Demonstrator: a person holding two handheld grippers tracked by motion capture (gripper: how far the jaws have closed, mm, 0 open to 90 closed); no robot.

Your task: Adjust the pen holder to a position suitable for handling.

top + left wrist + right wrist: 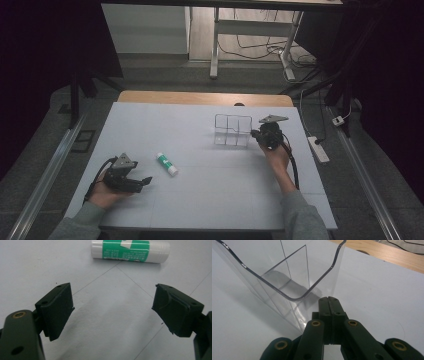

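- 2 claws, one per hand, both over the white table (200, 200).
- Left claw (142, 182): jaws spread wide apart, nothing between them. In the left gripper view the left claw (113, 312) has bare table surface under the gap; both black pads visible, approx. level w/ each other.
- 1 glue stick (167, 164), white w/ green label, lying flat on its side. It sits just ahead of the left claw, apart from it, not touched. In the left gripper view the glue stick (130, 251) lies crosswise beyond the jaw tips, cap end to the view's right; label text too small to read.
- Right claw (256, 134): jaws pressed together, no gap. In the right gripper view the right claw (329, 300) has its tips right at the near lower wall of the clear organizer (287, 277); can't tell if the tips actually touch the wall or pinch anything — nothing seen between the pads.
- 1 clear plastic organizer (232, 131), upright, w/ inner dividers; compartments look empty. It stands directly in front of / to the left of the right claw, close against it, and well apart from the left claw and glue stick.
- Compartment count: can't tell exactly — dividers visible but transparent walls overlap.
- 2 hands: left hand (102, 194) wraps the left claw's body from below; right hand (276, 156) holds the right one from behind. Grey sleeves at both forearms.
- Wooden strip (205, 98) shows beyond the white top, past the organizer.
- 1 white power strip (318, 148) on the floor, off to the right of the right claw.
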